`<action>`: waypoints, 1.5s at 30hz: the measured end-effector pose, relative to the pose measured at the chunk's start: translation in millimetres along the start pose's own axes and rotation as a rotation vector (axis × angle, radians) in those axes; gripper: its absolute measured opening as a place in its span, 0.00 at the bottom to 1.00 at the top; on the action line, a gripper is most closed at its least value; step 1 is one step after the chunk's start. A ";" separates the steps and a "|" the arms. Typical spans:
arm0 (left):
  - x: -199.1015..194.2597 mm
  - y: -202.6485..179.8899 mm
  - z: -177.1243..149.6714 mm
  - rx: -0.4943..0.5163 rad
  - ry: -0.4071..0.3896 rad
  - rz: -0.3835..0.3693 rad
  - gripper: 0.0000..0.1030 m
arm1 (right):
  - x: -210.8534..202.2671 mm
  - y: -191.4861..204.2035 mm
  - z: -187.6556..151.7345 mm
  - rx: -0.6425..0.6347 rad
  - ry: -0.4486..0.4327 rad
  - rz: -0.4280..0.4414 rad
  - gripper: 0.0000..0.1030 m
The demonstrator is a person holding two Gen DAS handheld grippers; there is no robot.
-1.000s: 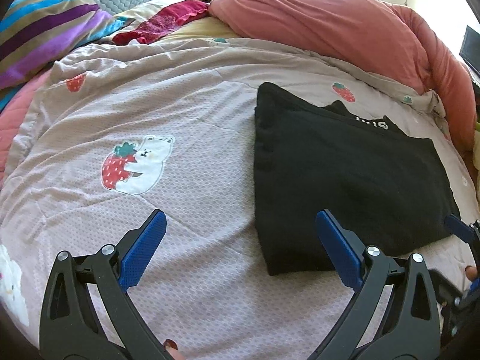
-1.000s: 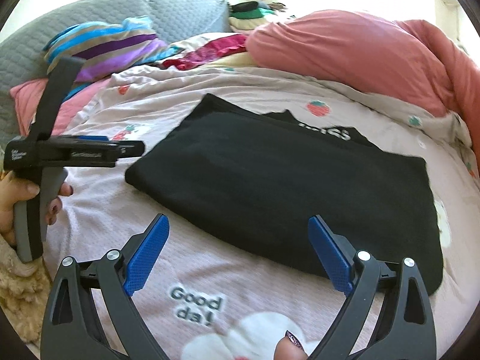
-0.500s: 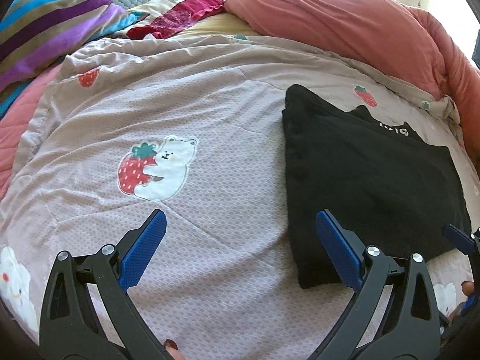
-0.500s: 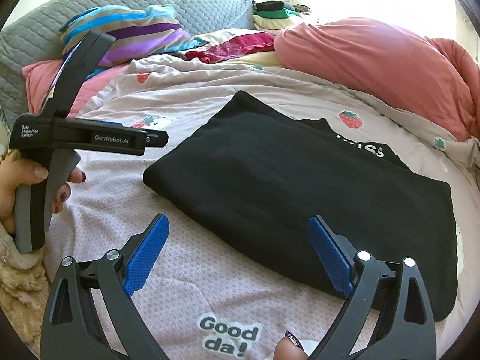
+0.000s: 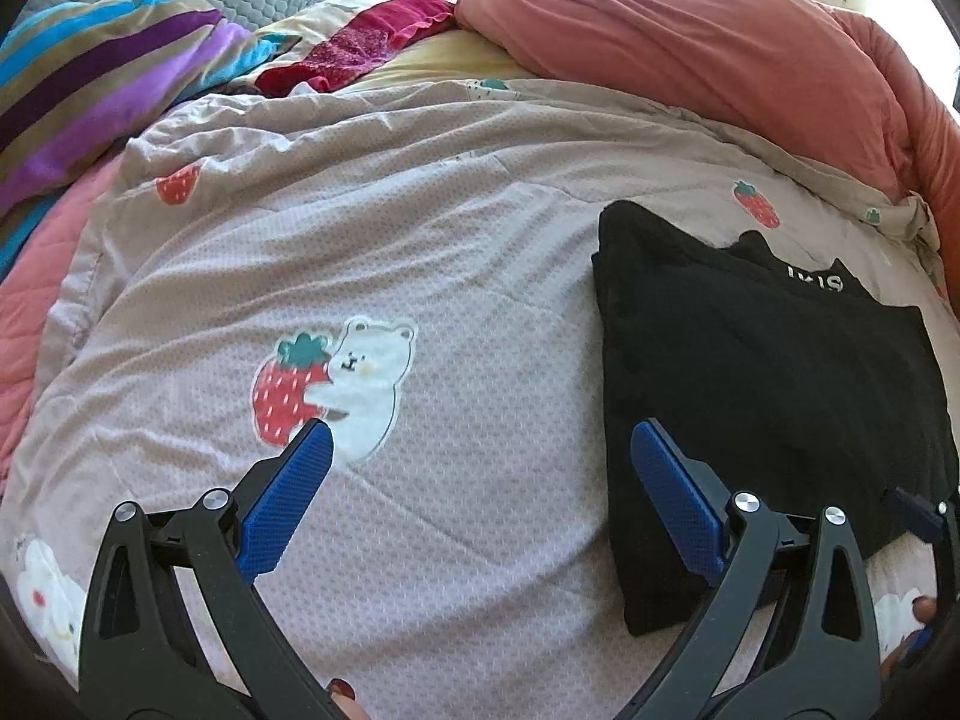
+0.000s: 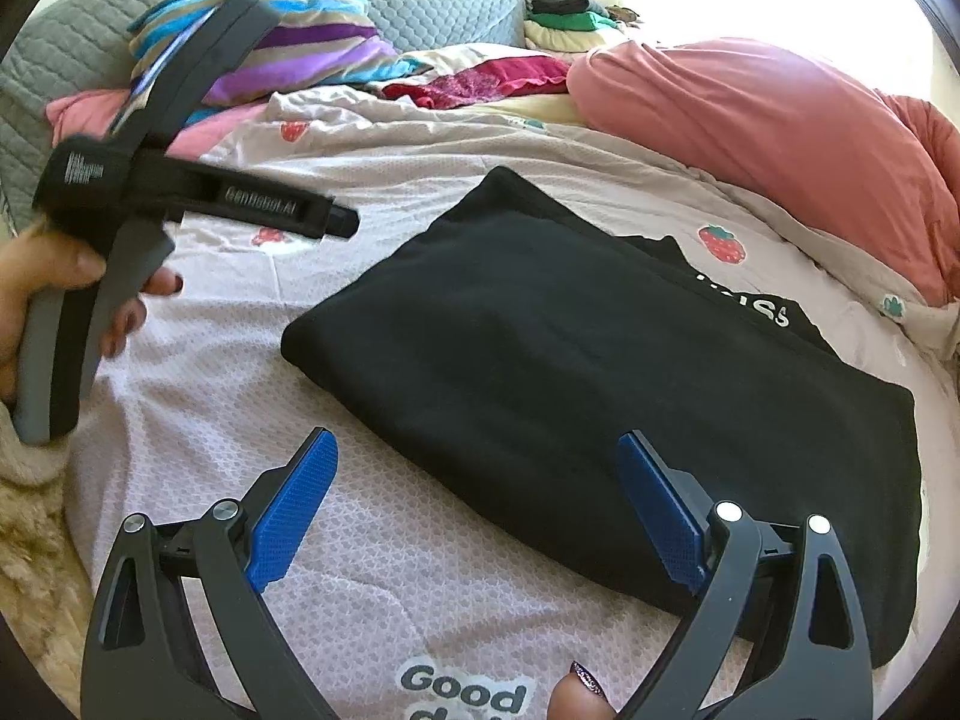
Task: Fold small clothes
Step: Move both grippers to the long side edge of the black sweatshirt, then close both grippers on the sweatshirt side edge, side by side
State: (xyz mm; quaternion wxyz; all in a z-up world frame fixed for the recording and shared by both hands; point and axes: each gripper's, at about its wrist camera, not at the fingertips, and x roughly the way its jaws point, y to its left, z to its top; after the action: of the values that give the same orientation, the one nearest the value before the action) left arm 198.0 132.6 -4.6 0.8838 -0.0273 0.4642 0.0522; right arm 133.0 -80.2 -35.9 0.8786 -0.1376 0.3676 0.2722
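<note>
Bedspread (image 5: 420, 276) w/ folded black garment (image 6: 600, 372); pink duvet (image 5: 690, 54) behind; both grippers' fingers wide apart, holding nothing

The black garment (image 6: 600, 372) is matt, soft cloth; the bedspread (image 5: 420, 228) has a fine dotted weave; the tongs' pads (image 6: 288, 516) are textured blue plastic.

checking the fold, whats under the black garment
The black garment lies flat on the printed quilt. Beneath its top fold, a lower layer with white lettering sticks out. Anything else underneath is covered.
</note>
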 end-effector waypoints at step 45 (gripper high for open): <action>82.5 -20.5 84.8 -0.004 0.104 -0.123 0.91 | 67.3 58.2 30.7 -0.348 -0.030 -0.280 0.84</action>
State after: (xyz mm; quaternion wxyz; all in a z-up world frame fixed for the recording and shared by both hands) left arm 316.2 125.9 -24.4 0.8599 -0.0602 0.5070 -0.0030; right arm 155.9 6.2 -65.6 0.8761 -0.3330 0.2791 0.2089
